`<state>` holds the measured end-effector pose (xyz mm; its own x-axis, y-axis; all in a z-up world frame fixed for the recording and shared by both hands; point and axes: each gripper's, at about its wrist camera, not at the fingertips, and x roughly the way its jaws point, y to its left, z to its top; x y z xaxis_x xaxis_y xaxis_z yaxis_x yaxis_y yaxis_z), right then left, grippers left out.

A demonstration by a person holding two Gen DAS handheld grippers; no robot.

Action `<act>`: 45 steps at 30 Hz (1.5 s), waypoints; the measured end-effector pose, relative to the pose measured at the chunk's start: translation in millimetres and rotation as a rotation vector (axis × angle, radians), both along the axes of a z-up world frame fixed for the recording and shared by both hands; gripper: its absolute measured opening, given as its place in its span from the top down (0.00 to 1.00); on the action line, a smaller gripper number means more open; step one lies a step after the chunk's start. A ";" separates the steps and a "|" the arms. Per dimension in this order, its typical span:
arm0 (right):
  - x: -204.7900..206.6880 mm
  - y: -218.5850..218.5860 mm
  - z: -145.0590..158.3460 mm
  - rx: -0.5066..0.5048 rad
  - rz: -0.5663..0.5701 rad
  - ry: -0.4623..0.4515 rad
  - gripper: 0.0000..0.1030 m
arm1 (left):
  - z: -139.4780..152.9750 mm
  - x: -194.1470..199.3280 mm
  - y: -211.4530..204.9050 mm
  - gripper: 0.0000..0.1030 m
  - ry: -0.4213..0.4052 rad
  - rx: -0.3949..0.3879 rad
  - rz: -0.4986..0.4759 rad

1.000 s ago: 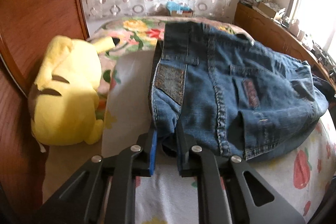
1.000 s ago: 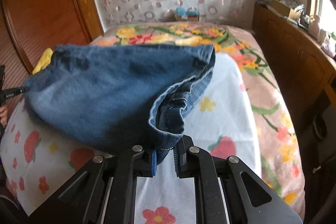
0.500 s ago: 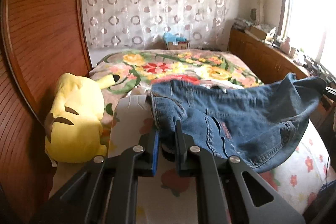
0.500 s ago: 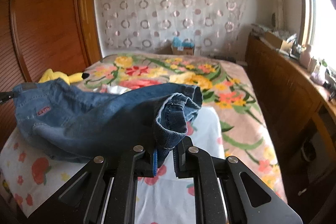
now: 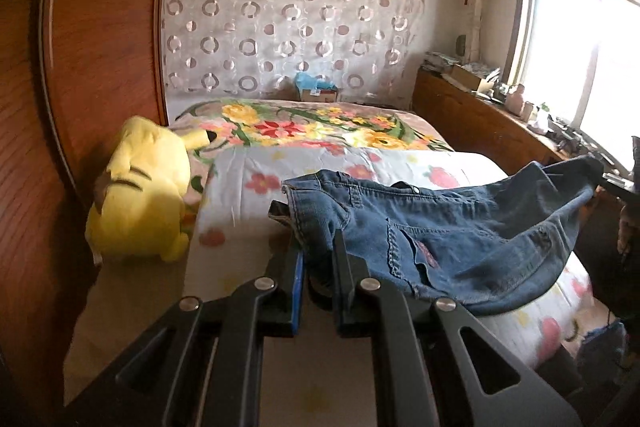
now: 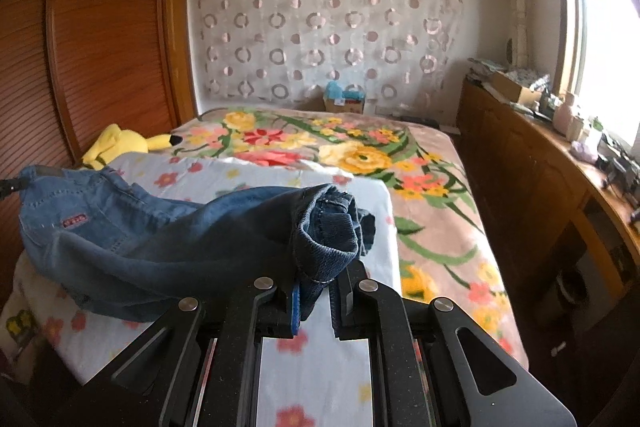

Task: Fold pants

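Note:
Blue denim pants (image 5: pixel 448 239) hang stretched between my two grippers above the bed. My left gripper (image 5: pixel 318 259) is shut on one corner of the waistband, with a back pocket seam and a small red label facing up. In the right wrist view my right gripper (image 6: pixel 316 287) is shut on a bunched fold of the same pants (image 6: pixel 160 227) at the other end. The cloth sags in the middle and brushes the floral sheet (image 6: pixel 320 367). The far tip of each gripper shows small at the opposite edge of the other view.
A yellow plush toy (image 5: pixel 140 195) lies at the bed's left side against the wooden wardrobe (image 5: pixel 80 67). A flowered blanket (image 6: pixel 360 155) covers the far bed. A wooden sideboard (image 6: pixel 540 167) with clutter runs along the right under the window. A small box (image 5: pixel 316 91) sits by the curtain.
Both grippers have risen and pulled back toward the near edge of the bed, lifting the pants off the sheet. The pants now hang lower in both views, with more of the room in sight.

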<state>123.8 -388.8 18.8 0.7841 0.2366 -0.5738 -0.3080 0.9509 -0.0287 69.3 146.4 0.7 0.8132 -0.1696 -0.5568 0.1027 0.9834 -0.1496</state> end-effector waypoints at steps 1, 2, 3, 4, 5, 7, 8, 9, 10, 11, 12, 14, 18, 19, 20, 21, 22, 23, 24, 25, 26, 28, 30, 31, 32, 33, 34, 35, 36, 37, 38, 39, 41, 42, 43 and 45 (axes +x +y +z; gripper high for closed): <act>-8.9 -3.8 -4.3 0.006 -0.001 0.010 0.92 | -3.6 -8.3 -0.2 0.91 0.005 -0.002 -0.001; -16.3 -5.7 -8.1 0.006 -0.003 0.017 0.92 | -8.9 -17.2 -0.1 0.91 0.014 -0.005 -0.003; -23.8 -7.9 -14.5 0.005 -0.004 0.030 0.92 | -12.8 -22.5 0.1 0.91 0.019 -0.006 -0.002; -28.5 -10.3 -19.6 0.008 -0.004 0.042 0.92 | -18.1 -28.5 0.4 0.91 0.030 -0.006 0.000; -34.5 -13.4 -27.9 0.017 -0.007 0.061 0.92 | -21.7 -32.2 -0.2 0.91 0.039 -0.004 -0.001; -42.1 -15.8 -43.4 0.028 -0.013 0.098 0.92 | -32.7 -37.8 -1.9 0.90 0.062 -0.006 0.000; -45.0 -17.1 -53.2 0.033 -0.017 0.125 0.92 | -38.6 -37.9 -3.7 0.89 0.080 0.000 0.000; -45.8 -17.3 -62.2 0.035 -0.022 0.146 0.92 | -44.8 -37.2 -7.1 0.88 0.098 0.018 -0.004; -46.0 -16.7 -68.8 0.033 -0.027 0.161 0.92 | -48.5 -37.6 -9.4 0.88 0.106 0.030 -0.003; -46.5 -17.8 -77.3 0.029 -0.034 0.179 0.91 | -52.9 -37.4 -11.6 0.87 0.116 0.047 -0.002; -46.2 -19.0 -84.1 0.033 -0.045 0.192 0.91 | -55.3 -36.9 -12.2 0.85 0.122 0.060 0.004; -47.6 -23.1 -91.2 0.054 -0.054 0.211 0.89 | -54.8 -38.0 -10.9 0.80 0.121 0.051 0.014; -53.5 -28.2 -94.4 0.067 -0.069 0.217 0.80 | -54.4 -45.3 -10.1 0.72 0.121 0.066 0.022; -55.5 -28.7 -94.0 0.065 -0.073 0.214 0.76 | -53.5 -46.0 -11.7 0.72 0.118 0.074 0.022; -54.5 -29.4 -91.9 0.068 -0.072 0.213 0.76 | -52.7 -47.1 -12.9 0.71 0.114 0.080 0.020; -55.1 -30.0 -92.0 0.071 -0.073 0.213 0.75 | -51.2 -47.6 -14.7 0.71 0.109 0.084 0.021; -57.2 -30.7 -91.6 0.069 -0.078 0.210 0.73 | -50.0 -48.5 -15.6 0.71 0.103 0.090 0.023; -58.9 -31.3 -91.5 0.069 -0.082 0.207 0.71 | -47.7 -50.3 -17.4 0.71 0.094 0.094 0.026; -60.5 -31.6 -90.7 0.072 -0.085 0.203 0.67 | -43.2 -52.5 -19.4 0.71 0.081 0.097 0.027; -61.4 -32.0 -90.5 0.076 -0.087 0.200 0.62 | -39.7 -54.2 -20.5 0.70 0.071 0.094 0.026; -63.5 -32.1 -89.8 0.079 -0.088 0.197 0.61 | -37.2 -55.4 -20.6 0.70 0.065 0.093 0.024; -66.0 -31.5 -88.2 0.080 -0.085 0.192 0.60 | -31.1 -56.7 -25.1 0.70 0.052 0.098 0.013; -67.2 -31.2 -86.7 0.079 -0.086 0.187 0.59 | -26.4 -54.8 -31.0 0.70 0.045 0.101 0.002; -67.2 -31.0 -85.9 0.078 -0.086 0.185 0.59 | -24.8 -53.0 -34.9 0.70 0.043 0.100 -0.008; -68.0 -31.0 -83.3 0.078 -0.089 0.179 0.59 | -23.1 -51.1 -40.0 0.70 0.041 0.097 -0.021; -68.6 -31.5 -81.1 0.079 -0.091 0.173 0.59 | -22.4 -48.8 -44.3 0.70 0.039 0.096 -0.032; -69.0 -31.8 -79.1 0.080 -0.092 0.169 0.58 | -21.7 -45.6 -50.1 0.70 0.038 0.094 -0.045; -70.3 -32.5 -76.1 0.081 -0.096 0.160 0.58 | -21.3 -43.7 -54.6 0.69 0.036 0.093 -0.052; -71.4 -32.9 -73.0 0.080 -0.100 0.151 0.56 | -20.7 -40.2 -60.5 0.69 0.034 0.091 -0.060; -73.0 -33.7 -69.7 0.078 -0.106 0.139 0.53 | -20.6 -36.7 -66.8 0.69 0.031 0.089 -0.070; -73.4 -33.7 -66.8 0.077 -0.109 0.128 0.50 | -20.5 -32.8 -72.7 0.69 0.027 0.089 -0.081; -74.3 -33.8 -64.8 0.076 -0.112 0.117 0.48 | -20.8 -27.9 -80.1 0.69 0.022 0.091 -0.094; -75.2 -34.3 -61.8 0.083 -0.111 0.102 0.47 | -23.1 -19.7 -93.0 0.68 0.020 0.104 -0.113; -74.7 -34.0 -61.0 0.088 -0.109 0.098 0.47 | -25.4 -14.5 -101.1 0.68 0.023 0.111 -0.126; -73.7 -33.7 -61.0 0.092 -0.107 0.098 0.47 | -28.0 -9.8 -108.8 0.68 0.024 0.117 -0.135; -72.4 -33.1 -62.4 0.100 -0.108 0.097 0.47 | -32.1 -4.6 -119.9 0.68 0.020 0.133 -0.138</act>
